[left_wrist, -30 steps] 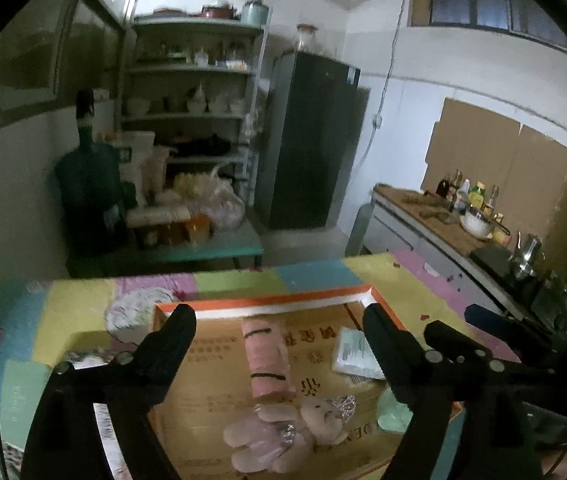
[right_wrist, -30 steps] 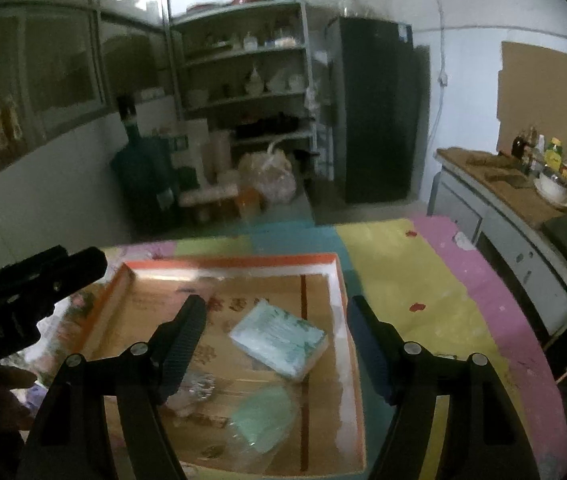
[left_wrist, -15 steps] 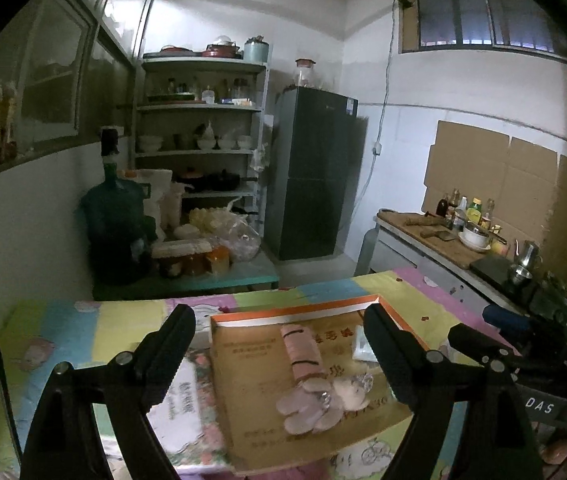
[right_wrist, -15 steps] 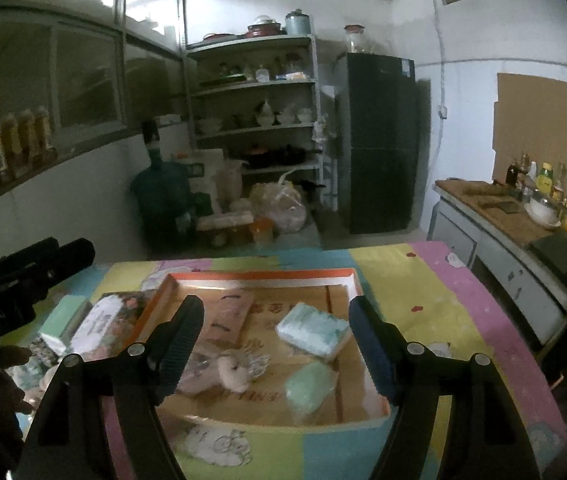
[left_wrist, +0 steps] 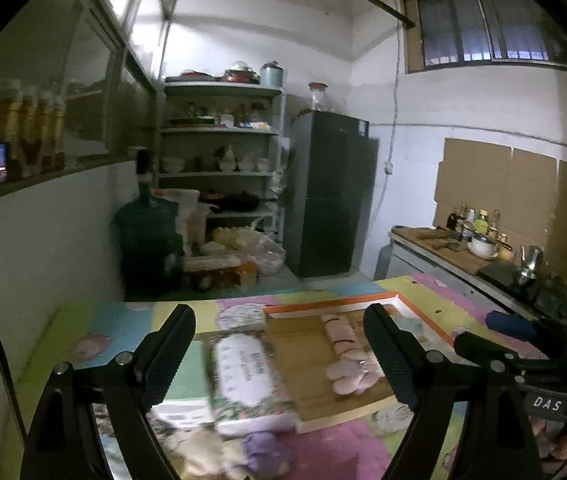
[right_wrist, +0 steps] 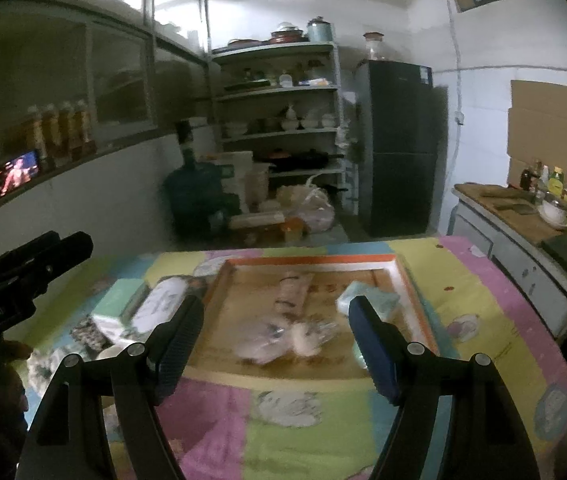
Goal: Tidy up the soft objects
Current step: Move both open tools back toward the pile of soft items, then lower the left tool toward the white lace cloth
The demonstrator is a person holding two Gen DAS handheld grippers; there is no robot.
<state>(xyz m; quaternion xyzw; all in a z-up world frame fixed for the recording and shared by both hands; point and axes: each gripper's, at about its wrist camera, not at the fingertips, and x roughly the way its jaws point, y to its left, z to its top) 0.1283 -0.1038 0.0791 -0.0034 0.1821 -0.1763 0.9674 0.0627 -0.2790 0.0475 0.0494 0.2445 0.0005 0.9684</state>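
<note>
**Both grippers back off from the tray**

Since a second ago both grippers have drawn back from the tray (right_wrist: 407, 280): it filled the space between the fingers then, and now it lies farther ahead, with more of the patchwork mat (right_wrist: 303, 440) showing in front of it.

Left gripper (left_wrist: 279, 354) stands wide, nothing between its fingers (left_wrist: 167, 352). Beyond them, just left of the tray, lies a floral tissue pack (left_wrist: 243, 368); the pink plush toy (left_wrist: 349, 372) and the pink striped roll (left_wrist: 337, 326) lie in the tray, close to the right finger. Nearer than the fingertips, blurred soft things (left_wrist: 235, 448) sit on the mat.

Right gripper (right_wrist: 275, 344) is also wide and holds nothing. Ahead between its fingers (right_wrist: 371, 344) the plush toy (right_wrist: 287, 340) and the roll (right_wrist: 293, 288) lie in the tray; a pale green pack (right_wrist: 367, 300) sits in the tray by the right fingertip. Left of the left finger, outside the tray, are the floral pack (right_wrist: 161, 304) and a green box (right_wrist: 119, 304). The other gripper's black body (right_wrist: 23, 276) shows at the far left.
</note>
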